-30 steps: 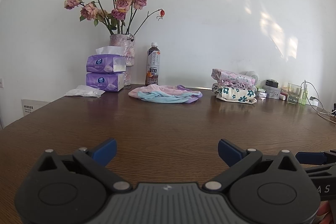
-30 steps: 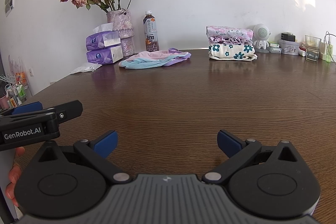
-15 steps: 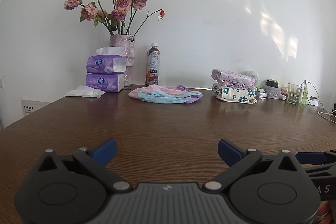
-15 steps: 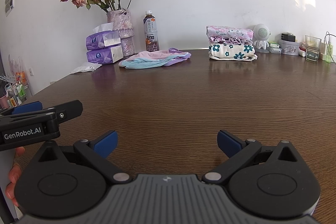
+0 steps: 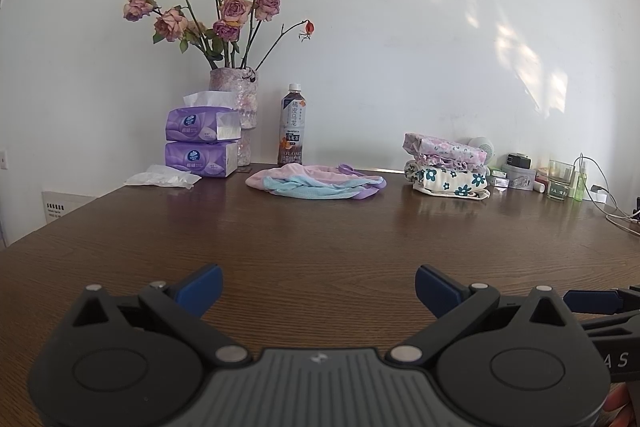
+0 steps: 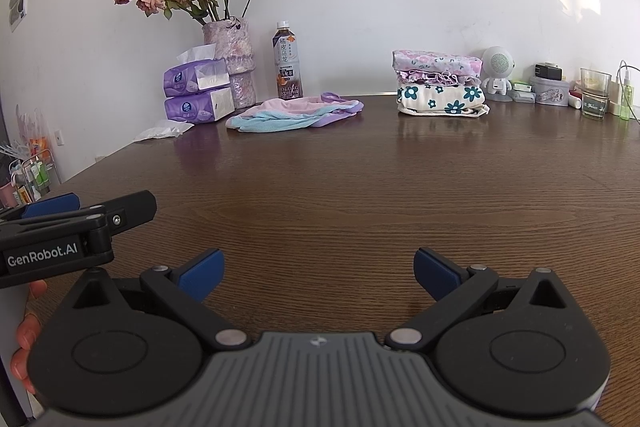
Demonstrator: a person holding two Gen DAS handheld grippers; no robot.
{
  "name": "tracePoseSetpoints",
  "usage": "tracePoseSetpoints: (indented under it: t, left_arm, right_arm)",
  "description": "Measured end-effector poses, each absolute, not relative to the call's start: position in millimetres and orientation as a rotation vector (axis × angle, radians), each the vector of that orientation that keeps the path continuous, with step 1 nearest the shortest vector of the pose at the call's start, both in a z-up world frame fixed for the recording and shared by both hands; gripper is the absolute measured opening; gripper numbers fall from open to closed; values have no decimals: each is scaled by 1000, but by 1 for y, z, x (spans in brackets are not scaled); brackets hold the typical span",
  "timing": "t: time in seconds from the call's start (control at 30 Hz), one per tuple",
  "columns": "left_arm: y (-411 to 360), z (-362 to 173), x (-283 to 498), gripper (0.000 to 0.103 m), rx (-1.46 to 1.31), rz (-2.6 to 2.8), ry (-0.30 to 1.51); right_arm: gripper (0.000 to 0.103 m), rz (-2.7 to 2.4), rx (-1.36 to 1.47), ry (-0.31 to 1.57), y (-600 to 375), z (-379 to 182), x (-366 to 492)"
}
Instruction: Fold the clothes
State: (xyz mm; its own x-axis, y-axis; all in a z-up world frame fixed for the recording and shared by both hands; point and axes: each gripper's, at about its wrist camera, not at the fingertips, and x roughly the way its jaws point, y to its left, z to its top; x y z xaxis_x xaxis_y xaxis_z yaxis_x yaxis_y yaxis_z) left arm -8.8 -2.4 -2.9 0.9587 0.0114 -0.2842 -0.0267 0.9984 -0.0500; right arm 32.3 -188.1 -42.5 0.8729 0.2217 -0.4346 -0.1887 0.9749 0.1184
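Note:
A loose heap of pink, light-blue and purple clothes (image 5: 316, 183) (image 6: 296, 113) lies at the far side of the brown wooden table (image 5: 320, 239) (image 6: 360, 179). To its right stands a stack of folded floral clothes (image 5: 446, 167) (image 6: 438, 83). My left gripper (image 5: 319, 285) hovers low over the table's near edge, open and empty. Beside it my right gripper (image 6: 318, 269) is open and empty too. Both are far from the clothes. In the right wrist view the left gripper's body sits at the lower left, with a hand (image 6: 26, 339) under it.
Against the wall stand a vase of dried roses (image 5: 234, 99), two purple tissue packs (image 5: 202, 143), a tea bottle (image 5: 293, 125) and a crumpled plastic wrapper (image 5: 164, 179). At the far right are a small white robot figure (image 6: 497, 73), a glass (image 6: 595, 93), boxes and cables (image 5: 616, 215).

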Motion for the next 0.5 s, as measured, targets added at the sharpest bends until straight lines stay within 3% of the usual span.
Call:
tracePoseSetpoints:
  t: [0.5]
  left_arm:
    - [-2, -3, -9, 103, -54, 19, 285]
  right_arm:
    - [103, 210, 74, 461, -188, -43, 31]
